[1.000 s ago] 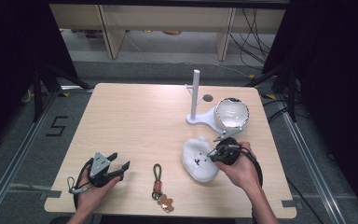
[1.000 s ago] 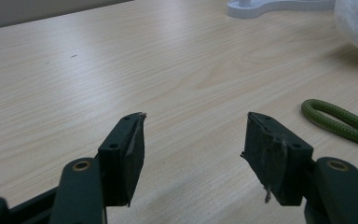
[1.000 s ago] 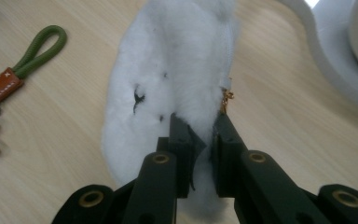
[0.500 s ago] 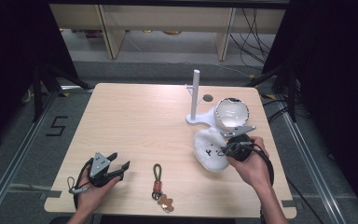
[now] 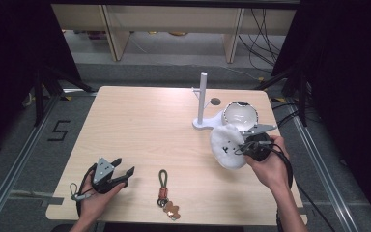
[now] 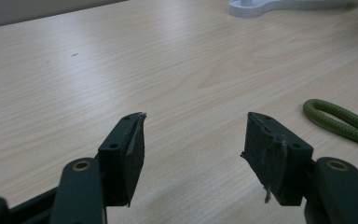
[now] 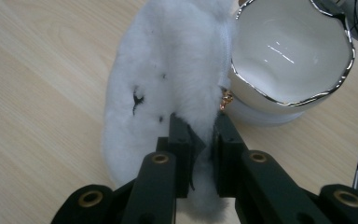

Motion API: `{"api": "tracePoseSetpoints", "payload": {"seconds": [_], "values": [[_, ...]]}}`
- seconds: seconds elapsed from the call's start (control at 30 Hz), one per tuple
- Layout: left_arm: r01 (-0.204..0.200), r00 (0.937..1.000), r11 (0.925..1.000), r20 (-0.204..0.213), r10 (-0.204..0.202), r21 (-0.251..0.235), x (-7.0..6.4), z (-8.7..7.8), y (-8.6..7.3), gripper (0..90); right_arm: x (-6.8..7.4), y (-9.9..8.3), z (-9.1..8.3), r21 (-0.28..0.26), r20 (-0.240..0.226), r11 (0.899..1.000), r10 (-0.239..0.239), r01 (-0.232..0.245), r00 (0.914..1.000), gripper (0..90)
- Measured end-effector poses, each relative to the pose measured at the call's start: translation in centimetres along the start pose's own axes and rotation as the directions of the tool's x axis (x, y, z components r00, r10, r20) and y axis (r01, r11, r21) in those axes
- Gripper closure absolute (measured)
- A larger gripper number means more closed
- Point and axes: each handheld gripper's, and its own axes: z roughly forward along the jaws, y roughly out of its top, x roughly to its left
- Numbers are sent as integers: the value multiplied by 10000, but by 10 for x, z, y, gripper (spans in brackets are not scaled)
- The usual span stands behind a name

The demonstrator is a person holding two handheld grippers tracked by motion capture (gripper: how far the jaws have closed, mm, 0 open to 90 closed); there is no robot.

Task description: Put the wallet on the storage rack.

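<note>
Right gripper [image 7: 200, 140] is clamped on my fluffy white plush pouch [image 7: 168, 84], touching the gold-rimmed white ceramic bowl [image 7: 289, 51] near the table's right edge. My left gripper [image 6: 191, 144] rests with jaws spread over bare wood.

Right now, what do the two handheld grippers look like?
Both are black two-jaw units. The left gripper carries a grey three-cornered plate on top and trails a cable loop; its jaw pads look worn and frayed. The right gripper has a similar grey plate and black cable. Forearms are bare.
</note>
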Motion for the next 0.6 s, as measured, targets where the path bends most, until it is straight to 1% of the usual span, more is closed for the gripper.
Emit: {"api": "tracePoseSetpoints", "payload": {"seconds": [0.13, 0.17, 0.2, 0.27, 0.3, 0.4, 0.47, 0.5, 0.6], "values": [[-11, 10000, 10000, -59, 12, 43, 0, 0, 0, 375, -4, 1, -3, -89, 107, 9999, 76, -75, 9999, 812], [-4, 10000, 10000, -67, 4, 53, 0, 0, 0, 375, -7, 1, -4, -154, 213, 9998, -123, 127, 9997, 812], [-4, 10000, 10000, -67, 4, 53, 0, 0, 0, 375, -7, 1, -4, -154, 213, 9998, -123, 127, 9997, 812], [1, 10000, 10000, -33, 0, 3, 0, 0, 0, 375, -8, 2, -6, -83, 258, 10000, 53, -51, 9997, 813], [-3, 10000, 10000, -38, 3, 7, 0, 0, 0, 375, -9, 2, -6, -74, 269, 10000, -39, 41, 9996, 812], [-10, 10000, 10000, -82, 10, 64, 0, 0, 0, 375, -13, 3, -7, -46, 319, 9999, -120, 121, 9994, 812], [8, 10000, 10000, -44, -8, 8, 0, 0, 0, 375, -14, 4, -8, 28, 323, 10000, -70, 69, 9995, 812], [6, 10000, 10000, -77, -6, 56, 0, 0, 0, 375, -15, 4, -8, 28, 351, 9998, -175, 174, 9992, 813], [14, 10000, 10000, -73, -14, 47, 0, 0, 0, 375, -18, 5, -8, 81, 380, 9998, -186, 183, 9991, 813]]}}
